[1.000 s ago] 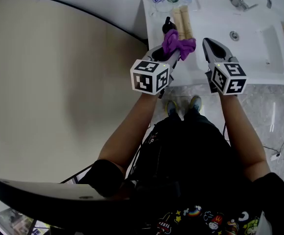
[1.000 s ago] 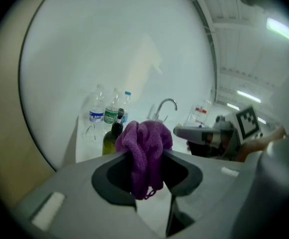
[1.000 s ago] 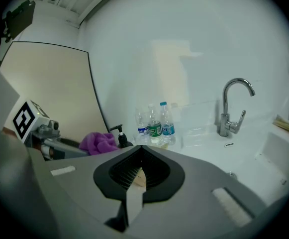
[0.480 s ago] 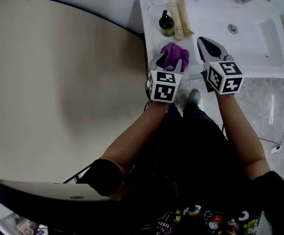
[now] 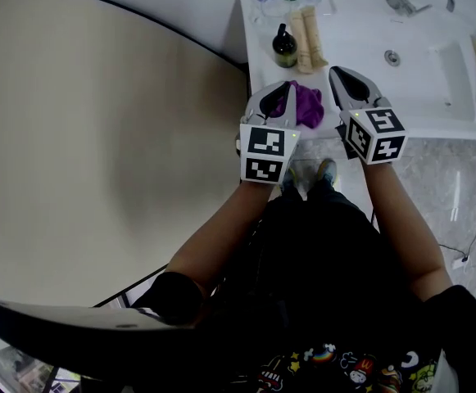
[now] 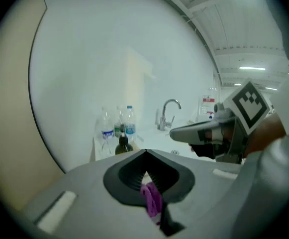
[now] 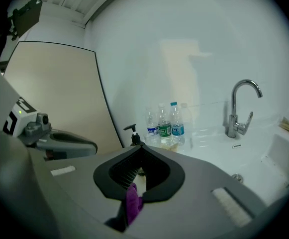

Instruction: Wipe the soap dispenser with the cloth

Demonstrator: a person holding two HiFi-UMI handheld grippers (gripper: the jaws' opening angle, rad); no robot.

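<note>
Since a second ago, things are shifting on the counter [image 5: 336, 39]: the cloth [image 5: 307, 106] is now lying near its front edge, upper centre of the frame, apart from the soap dispenser [image 5: 284, 47] it was pressed against. Withdrawing seems the step in hand, so the left gripper [image 6: 145, 152] is best rising straight up (dragging could pull the cloth over the edge). Its jaws are sitting clenched, tips meeting, as are the right gripper's [image 7: 140, 145]. Purple is showing through each slit, seemingly the cloth beneath, not gripped.
</note>
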